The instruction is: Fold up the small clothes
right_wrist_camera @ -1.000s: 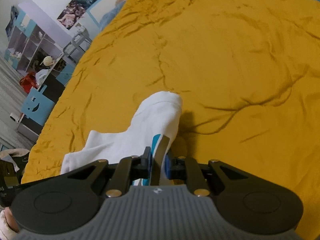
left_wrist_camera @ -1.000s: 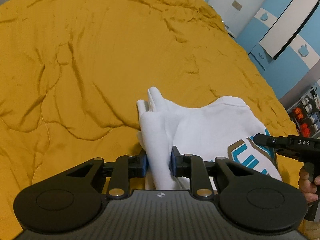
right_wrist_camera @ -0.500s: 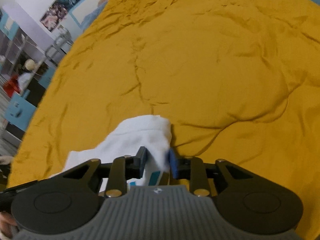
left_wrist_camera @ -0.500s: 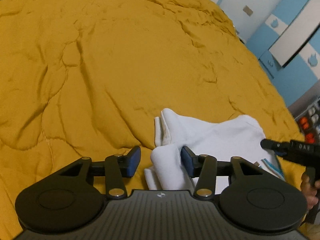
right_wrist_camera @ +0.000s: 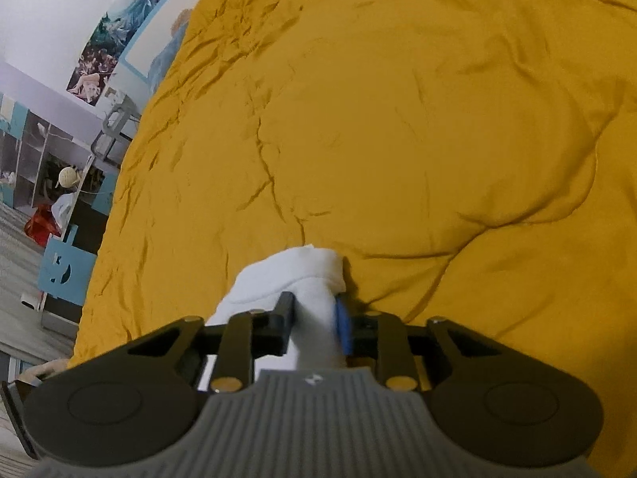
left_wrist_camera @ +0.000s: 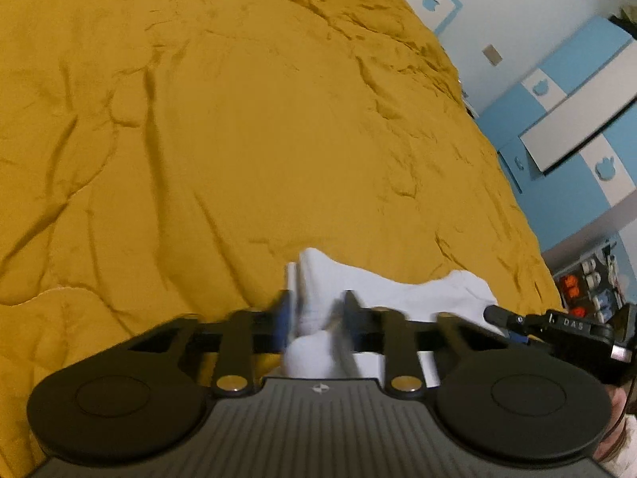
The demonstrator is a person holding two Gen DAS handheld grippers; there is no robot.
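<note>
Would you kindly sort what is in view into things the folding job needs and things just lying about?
Job:
- white garment
- left gripper, jaws just closing on its cloth
- right gripper, clamped on its cloth
- yellow quilt

Lying about:
- blue cabinets
- shelves
- posters

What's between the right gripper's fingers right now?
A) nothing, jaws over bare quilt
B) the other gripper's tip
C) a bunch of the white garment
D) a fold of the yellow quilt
C: in the right wrist view the right gripper has a bunch of the white garment pinched between its fingers, above the yellow quilt.
</note>
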